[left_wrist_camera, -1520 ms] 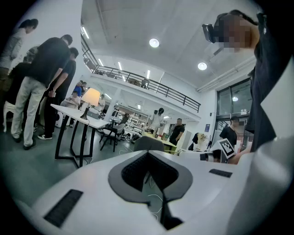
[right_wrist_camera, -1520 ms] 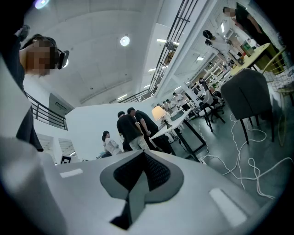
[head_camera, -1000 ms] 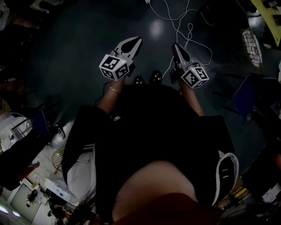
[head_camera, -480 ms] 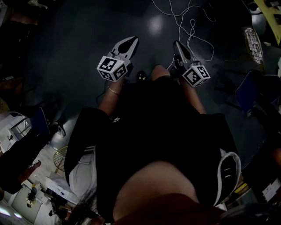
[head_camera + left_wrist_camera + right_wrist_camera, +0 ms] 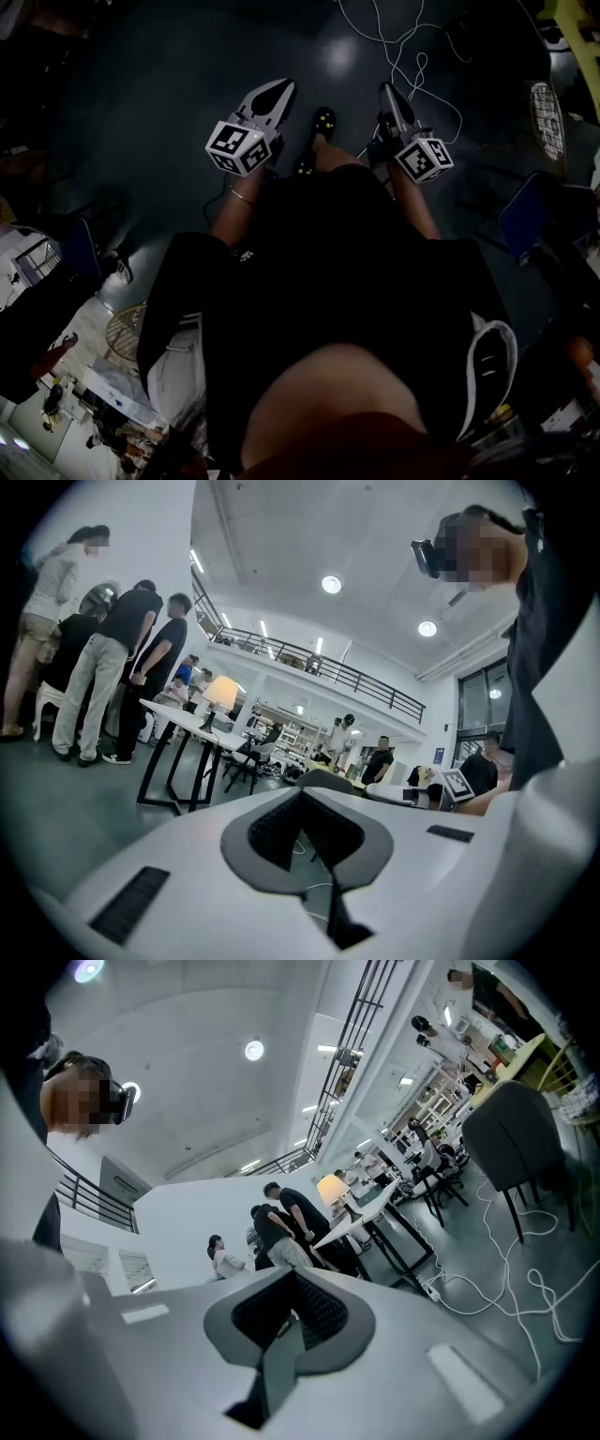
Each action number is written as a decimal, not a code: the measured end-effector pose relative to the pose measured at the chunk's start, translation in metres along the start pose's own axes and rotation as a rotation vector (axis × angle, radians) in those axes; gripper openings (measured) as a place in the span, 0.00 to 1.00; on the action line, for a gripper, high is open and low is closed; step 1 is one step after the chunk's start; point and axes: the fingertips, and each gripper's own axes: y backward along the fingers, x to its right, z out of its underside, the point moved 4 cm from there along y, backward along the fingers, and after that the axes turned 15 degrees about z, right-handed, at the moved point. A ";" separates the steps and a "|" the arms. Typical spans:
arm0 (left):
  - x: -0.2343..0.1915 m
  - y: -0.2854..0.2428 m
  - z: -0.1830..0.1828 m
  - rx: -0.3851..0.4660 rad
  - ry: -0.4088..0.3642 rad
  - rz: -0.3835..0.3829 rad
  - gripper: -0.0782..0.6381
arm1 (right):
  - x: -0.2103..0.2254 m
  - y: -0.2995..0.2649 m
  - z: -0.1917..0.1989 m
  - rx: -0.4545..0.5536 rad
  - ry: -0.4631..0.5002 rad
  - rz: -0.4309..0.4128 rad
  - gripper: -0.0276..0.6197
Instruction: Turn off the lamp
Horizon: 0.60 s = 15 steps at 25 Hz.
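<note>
The lamp (image 5: 221, 692) is lit, with a pale shade, and stands on a white table (image 5: 178, 719) with black legs far ahead in the left gripper view. The right gripper view also shows this lamp (image 5: 331, 1188) on the table (image 5: 370, 1206), still distant. My left gripper (image 5: 277, 91) is held level over the dark floor, jaws together with nothing between them (image 5: 305, 794). My right gripper (image 5: 387, 92) sits beside it, also shut and empty (image 5: 291, 1274). Neither gripper is near the lamp.
Several people (image 5: 112, 658) stand bent over at the table's far side. White cables (image 5: 403, 47) trail across the floor ahead and to the right (image 5: 506, 1279). A grey chair (image 5: 511, 1129) stands at the right. My own foot (image 5: 323, 122) shows between the grippers.
Both grippers have drifted forward with the walking body, staying shut. A foot has swung ahead between them, and the floor cables have slid toward the upper right.
</note>
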 end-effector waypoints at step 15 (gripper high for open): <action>-0.089 -0.067 -0.056 -0.001 -0.037 -0.033 0.12 | 0.026 -0.123 -0.043 0.017 -0.036 -0.042 0.04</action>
